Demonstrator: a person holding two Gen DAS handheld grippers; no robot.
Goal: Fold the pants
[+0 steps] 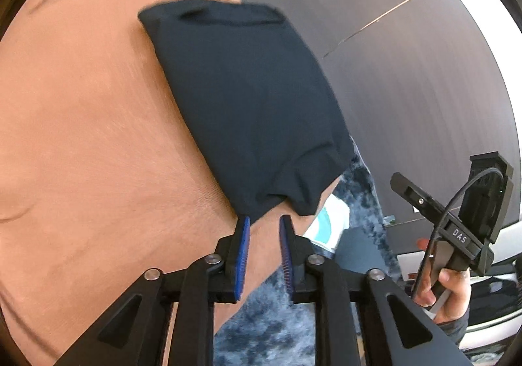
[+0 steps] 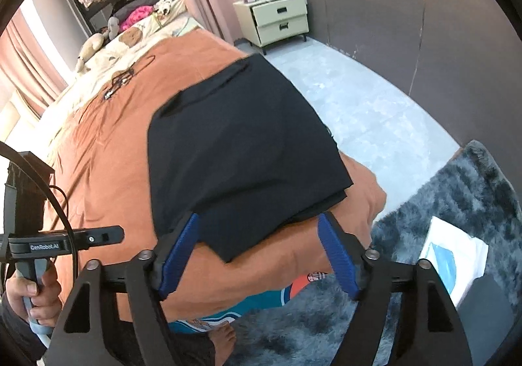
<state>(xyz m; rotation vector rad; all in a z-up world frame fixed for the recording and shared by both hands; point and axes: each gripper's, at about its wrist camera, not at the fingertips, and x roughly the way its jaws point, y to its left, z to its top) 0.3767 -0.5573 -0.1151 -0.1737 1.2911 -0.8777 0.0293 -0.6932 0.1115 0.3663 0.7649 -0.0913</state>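
Folded dark pants (image 1: pixel 241 105) on orange bedcover (image 1: pixel 81 137), left gripper (image 1: pixel 264 222) jaws parted, empty, at hem

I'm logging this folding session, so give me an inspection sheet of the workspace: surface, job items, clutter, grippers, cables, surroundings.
Surface: bed with an orange cover, lightly creased.
Job's things: dark pants, folded into a compact stack near the bed's corner; a lower layer sticks out at the near edge.
Clutter: plush toys and a thin dark cord at the far end of the bed.
Grippers: left gripper open, just short of the pants' edge; right gripper open wide, empty.
Cables: black cable looping on the right gripper's handle.
Surroundings: nightstand, shaggy grey rug with a white bag, dark wall panels.
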